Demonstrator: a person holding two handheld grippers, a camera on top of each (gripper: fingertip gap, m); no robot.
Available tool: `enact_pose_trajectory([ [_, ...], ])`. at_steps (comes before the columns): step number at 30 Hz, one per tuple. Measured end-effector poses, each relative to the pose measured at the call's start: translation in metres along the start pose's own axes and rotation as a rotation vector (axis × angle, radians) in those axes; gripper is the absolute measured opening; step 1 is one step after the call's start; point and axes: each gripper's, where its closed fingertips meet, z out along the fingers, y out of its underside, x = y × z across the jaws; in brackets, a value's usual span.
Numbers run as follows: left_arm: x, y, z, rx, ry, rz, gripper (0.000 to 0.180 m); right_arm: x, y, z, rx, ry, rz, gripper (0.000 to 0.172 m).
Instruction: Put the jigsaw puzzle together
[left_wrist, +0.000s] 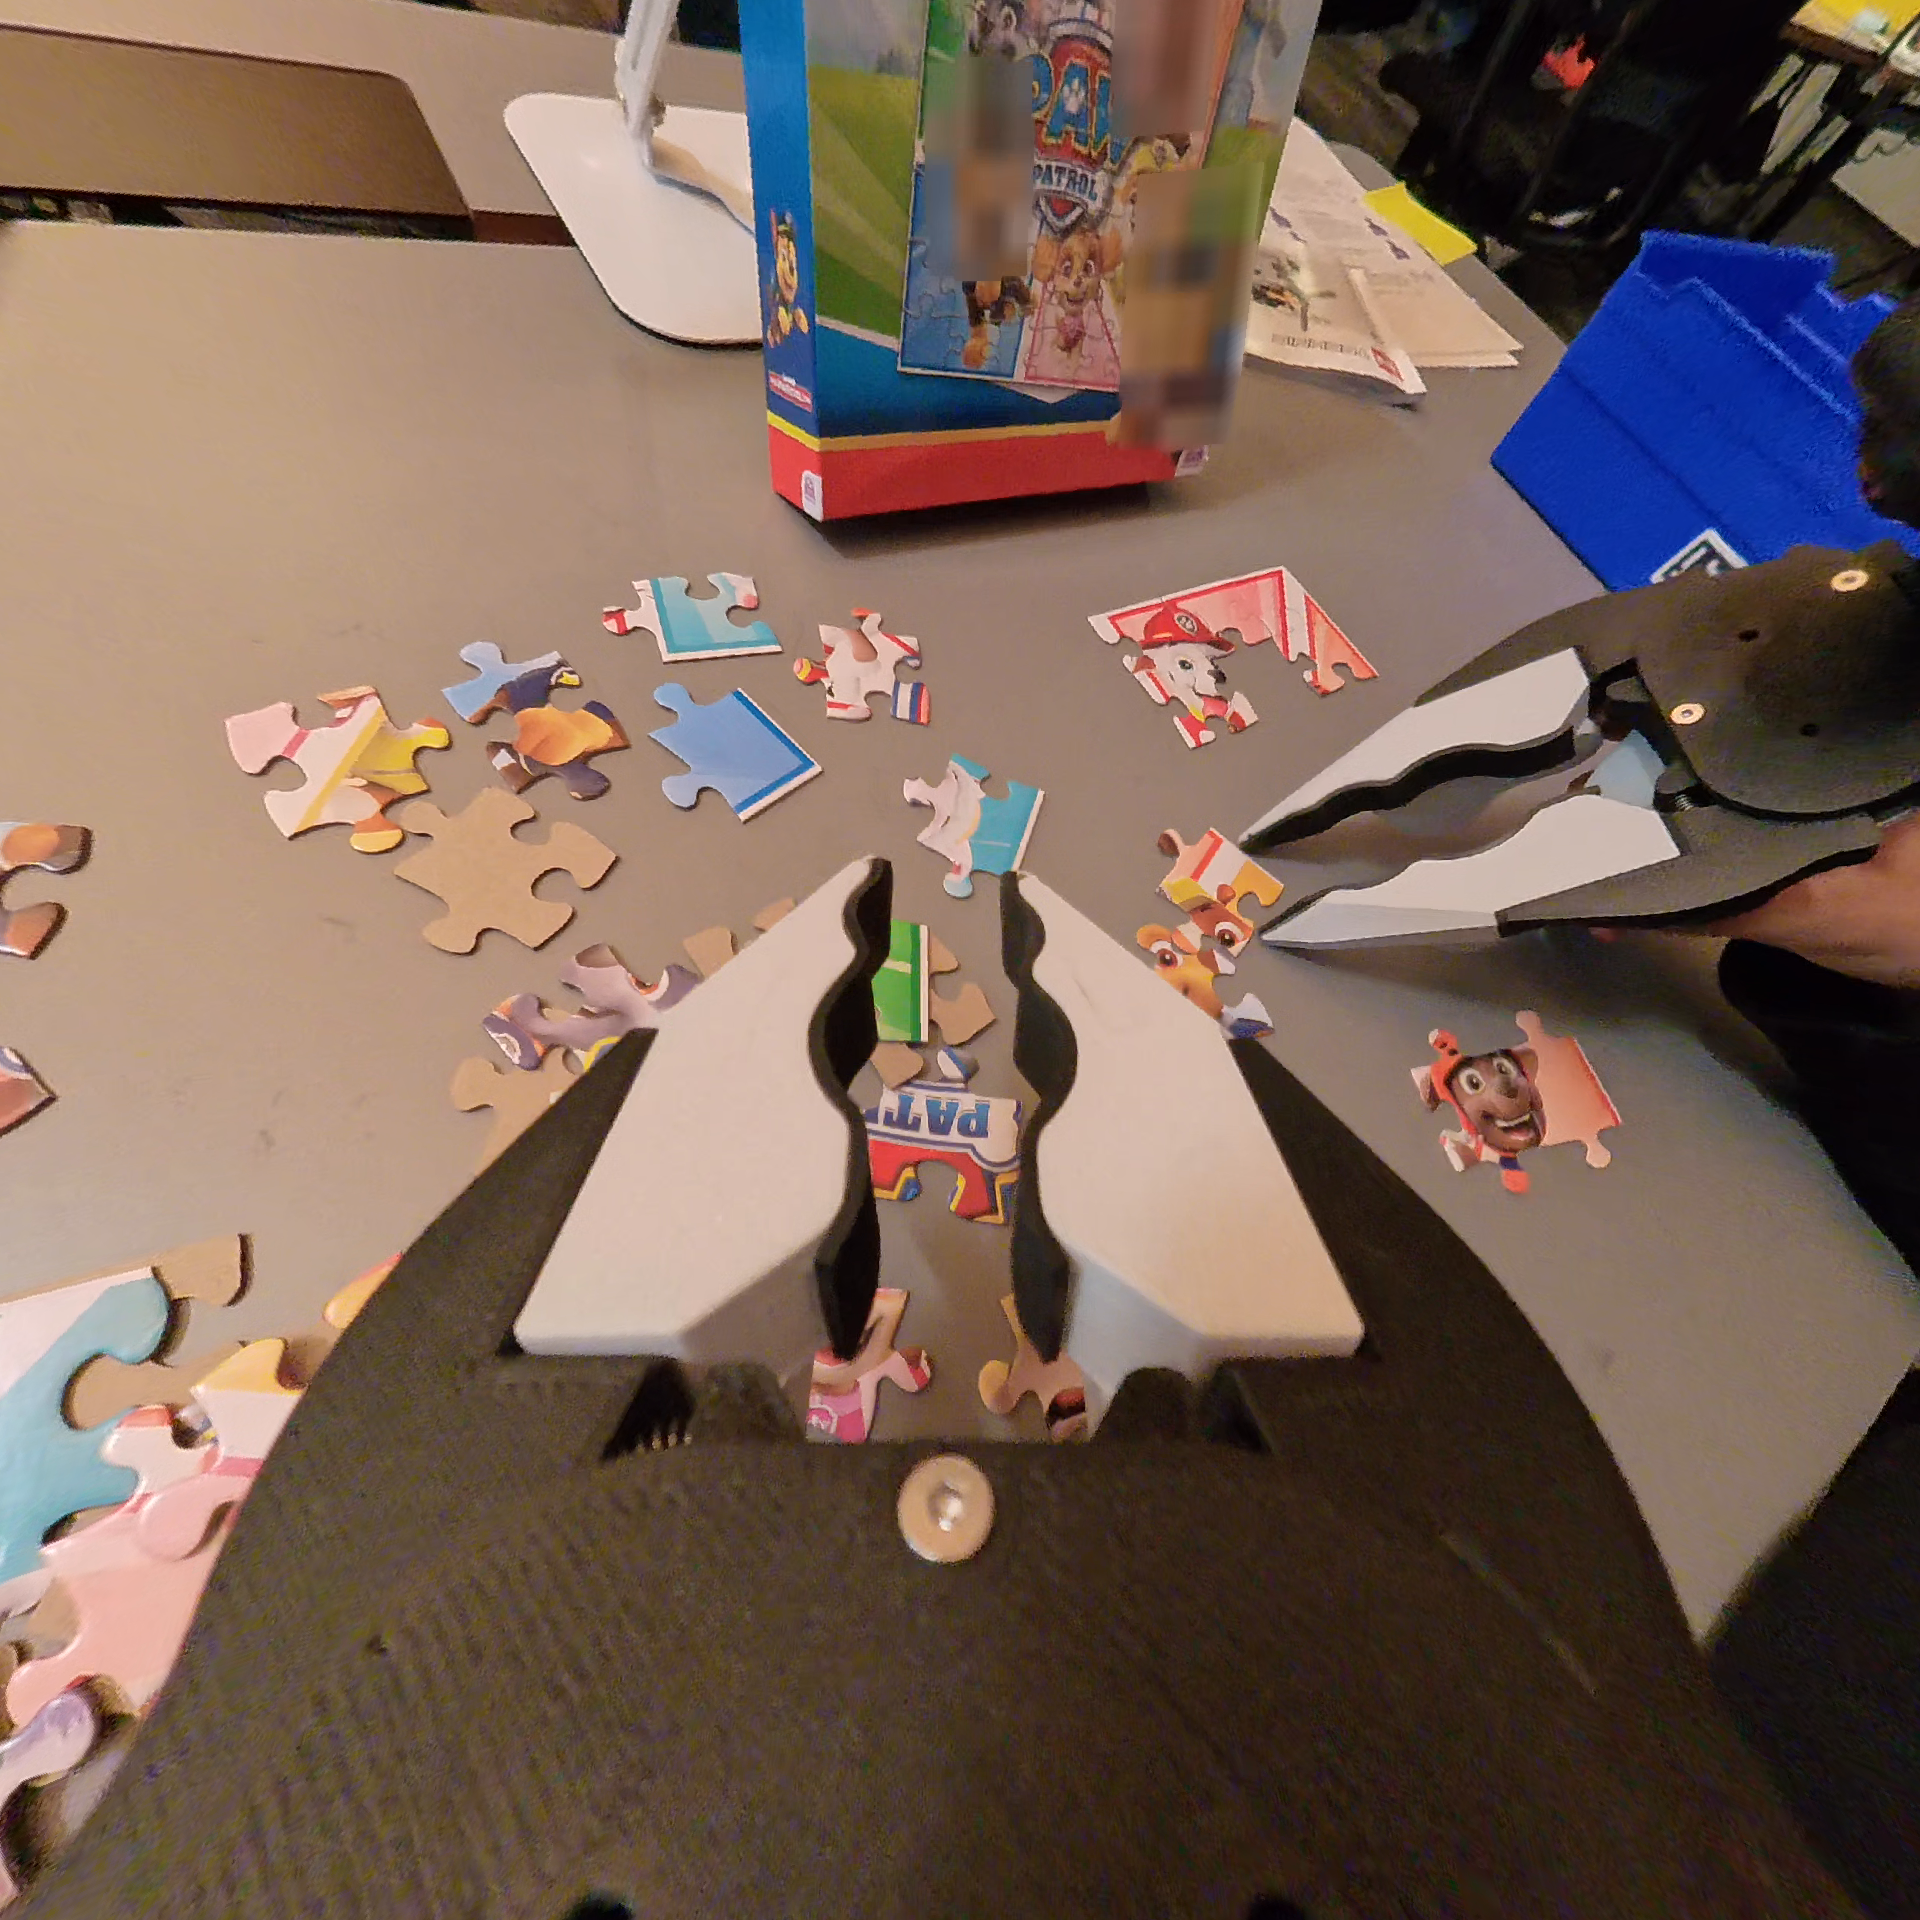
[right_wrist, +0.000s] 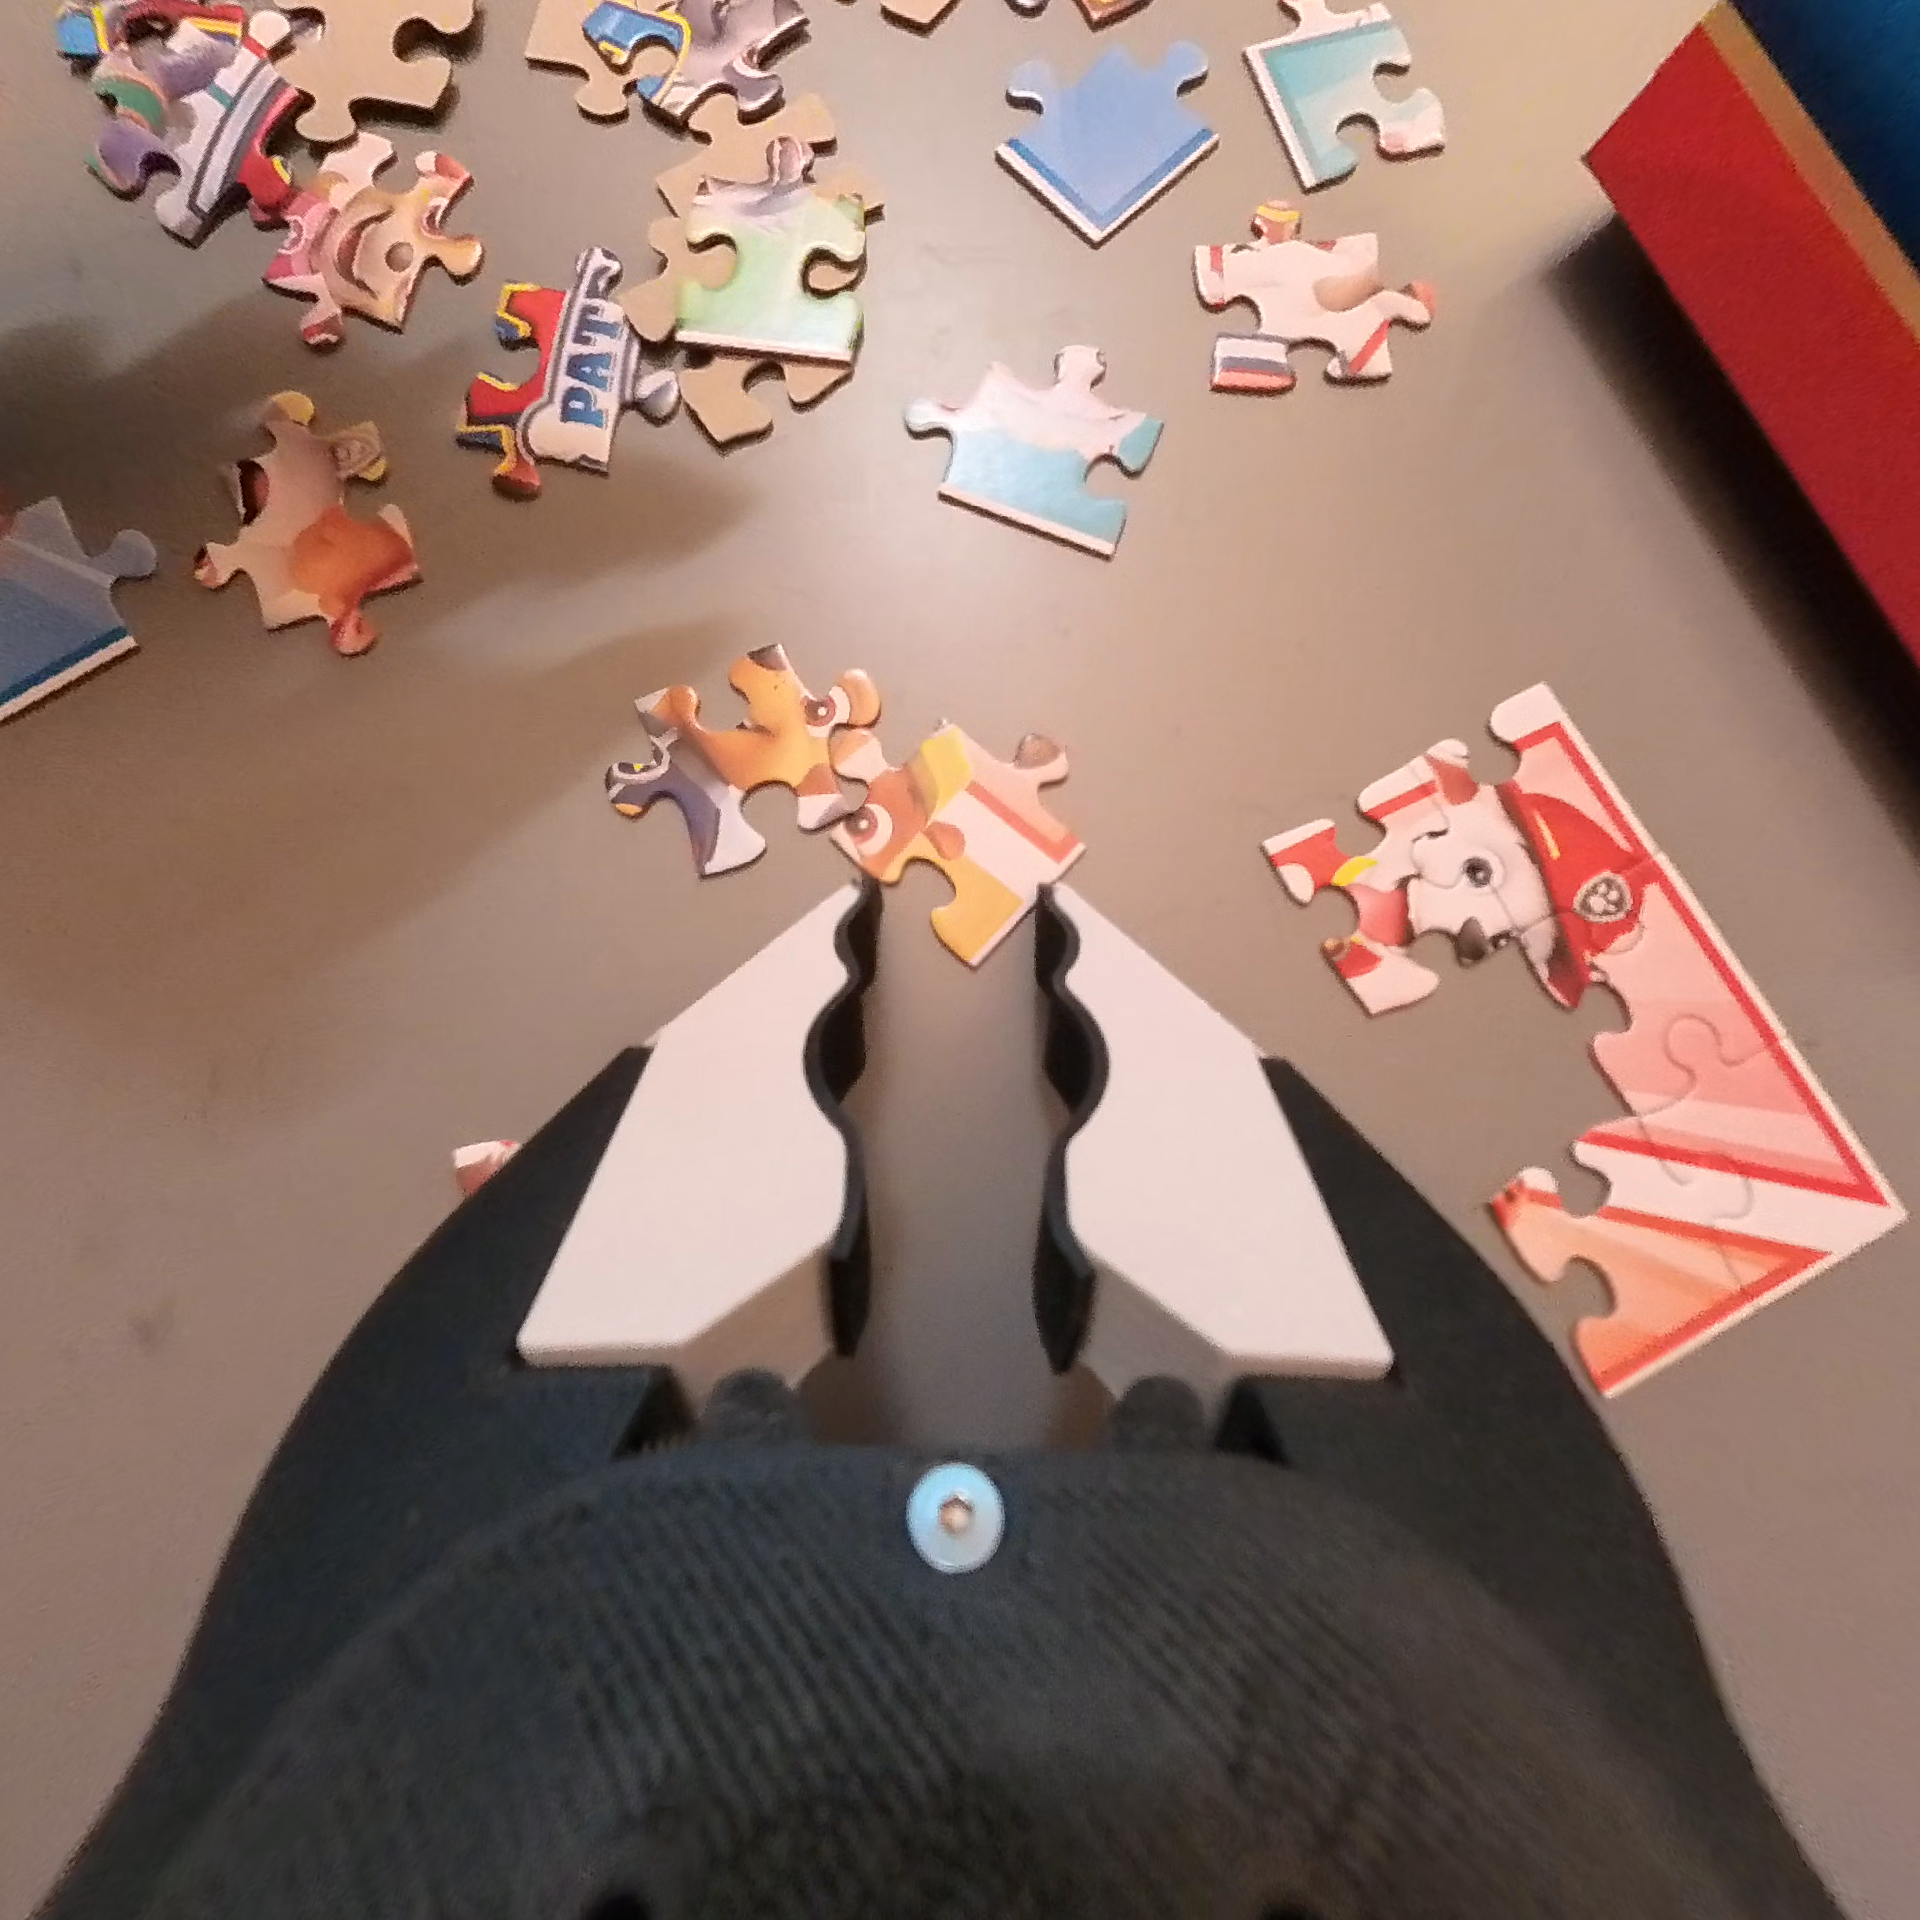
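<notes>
Orange-and-yellow puzzle piece lies flat on the grey desk at the tips of the right hand-held gripper, whose jaws stand open and empty, as do those of the left hand-held gripper hovering over scattered pieces.

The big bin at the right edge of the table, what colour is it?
The bin is bright blue. It shows best in the left wrist view.
</notes>
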Motion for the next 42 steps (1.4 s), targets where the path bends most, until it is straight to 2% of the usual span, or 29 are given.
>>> enact_pose_trajectory([
  [7,0.006,0.005,0.008,-0.019,0.032,-0.005,0.018,-0.004,0.010,-0.009,-0.050,0.006,-0.013,0.033],
  [13,0.013,0.007,0.012,-0.038,0.051,0.005,0.018,0.006,0.001,-0.004,-0.011,-0.017,-0.021,0.045],
  [21,0.008,0.013,0.012,-0.080,0.015,0.037,0.018,0.008,-0.003,-0.002,0.003,-0.032,-0.032,0.046],
  [25,-0.006,0.007,0.005,-0.062,-0.020,0.022,0.018,0.006,-0.006,-0.007,0.041,-0.028,-0.044,0.046],
  [30,-0.026,0.002,-0.008,-0.052,-0.067,0.011,0.018,0.004,-0.013,-0.001,0.038,-0.051,-0.158,0.052],
  [36,-0.054,-0.005,-0.037,-0.010,-0.161,-0.005,0.018,-0.006,-0.022,0.009,0.038,-0.233,-0.186,0.062],
  [38,-0.059,-0.006,-0.045,0.006,-0.162,-0.028,0.018,-0.004,-0.019,0.012,0.027,-0.261,-0.191,0.060],
  [42,-0.059,0.003,-0.054,-0.001,-0.134,-0.062,0.018,0.003,-0.014,0.011,0.017,-0.234,-0.203,0.046],
])
